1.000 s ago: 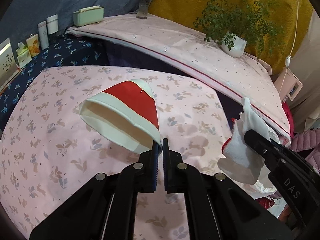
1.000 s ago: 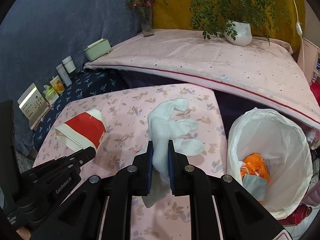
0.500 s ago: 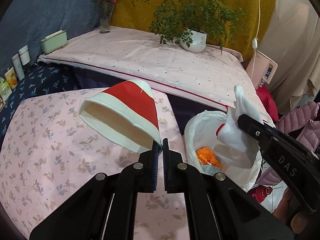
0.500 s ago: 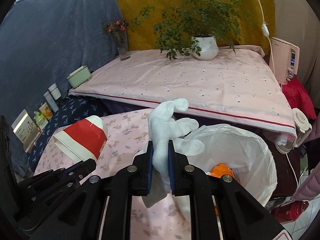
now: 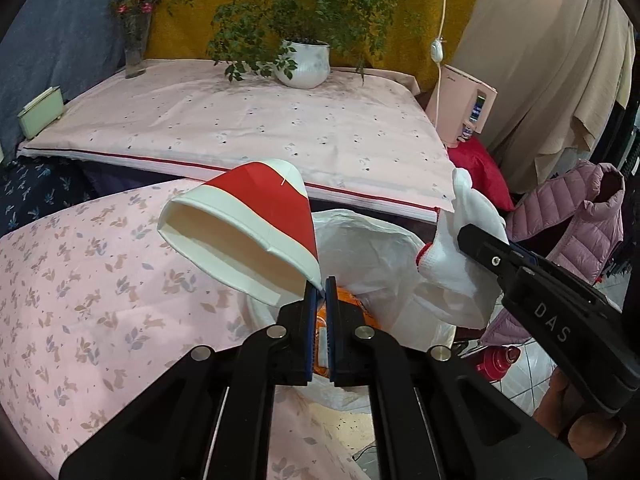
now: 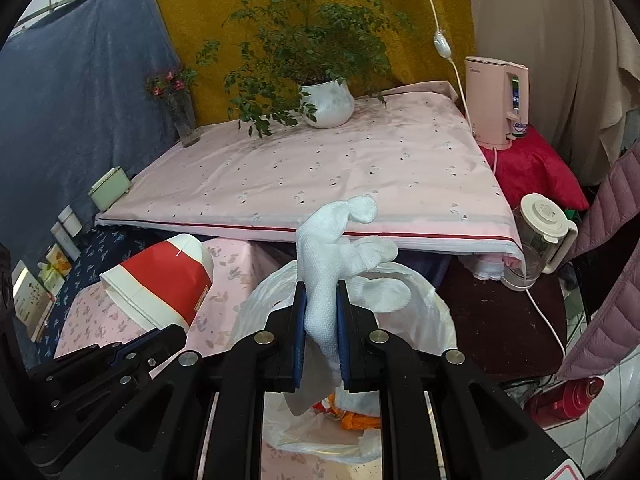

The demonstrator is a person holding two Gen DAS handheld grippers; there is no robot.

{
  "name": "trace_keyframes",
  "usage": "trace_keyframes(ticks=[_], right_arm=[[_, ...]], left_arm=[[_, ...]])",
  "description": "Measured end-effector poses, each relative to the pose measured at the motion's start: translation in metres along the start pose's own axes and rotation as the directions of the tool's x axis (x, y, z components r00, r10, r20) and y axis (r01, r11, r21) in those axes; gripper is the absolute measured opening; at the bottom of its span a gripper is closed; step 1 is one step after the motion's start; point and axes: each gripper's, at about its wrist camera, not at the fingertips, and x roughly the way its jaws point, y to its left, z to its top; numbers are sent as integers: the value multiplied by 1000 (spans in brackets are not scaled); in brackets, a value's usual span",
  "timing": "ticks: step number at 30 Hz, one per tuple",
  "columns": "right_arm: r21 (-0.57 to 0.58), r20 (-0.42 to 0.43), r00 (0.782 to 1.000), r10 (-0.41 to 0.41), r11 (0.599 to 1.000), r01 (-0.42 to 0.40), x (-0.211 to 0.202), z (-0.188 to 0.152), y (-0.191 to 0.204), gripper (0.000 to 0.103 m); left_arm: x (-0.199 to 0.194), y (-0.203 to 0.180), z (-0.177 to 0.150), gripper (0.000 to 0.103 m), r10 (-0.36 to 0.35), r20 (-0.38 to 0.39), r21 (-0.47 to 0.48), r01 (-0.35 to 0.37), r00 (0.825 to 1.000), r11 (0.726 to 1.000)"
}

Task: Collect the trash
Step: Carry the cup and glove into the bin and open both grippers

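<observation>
Left gripper point(image 5: 320, 294): jaws pinched on rim of red-and-white paper cup point(image 5: 244, 240), held tilted, empty, above the bin bag point(image 5: 360, 248); orange scrap point(image 5: 348, 296) shows inside the bag.

Right gripper point(image 6: 321, 312): jaws clamped on white glove point(image 6: 332, 256), hanging over the bag point(image 6: 424, 316). Bag holds orange scrap point(image 6: 358, 420) and pale wrappers. Cup point(image 6: 160, 280) sits left.

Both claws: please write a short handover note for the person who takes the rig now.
Left claw: shut on the rim of the red and white paper cup, held in the air.
Right claw: shut on the white glove.
Both items hang above the bin with the white bag; orange trash already lies inside.
Done: cup and glove picked up and at the bin.
Left: open both claws so the items drop in.
</observation>
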Motion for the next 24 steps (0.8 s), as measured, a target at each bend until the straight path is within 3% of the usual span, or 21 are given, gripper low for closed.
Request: trace_keyframes(ticks=[5,9,24], right_arm=[[22,-4,1000,-16,1000,16,2,-2,-19,13],[25,-8,1000,-19,999,20,5,-2,-23,13],[-3,-24,1000,0,1000,0,15,1,-11,13]], left_arm=[[9,-18,2,6,-26,-1,36,26,1000,999],[12,-20,2,38,1,10,37,-1,1000,999],[9,7,-2,38,89,15,-3,-89,996,996]])
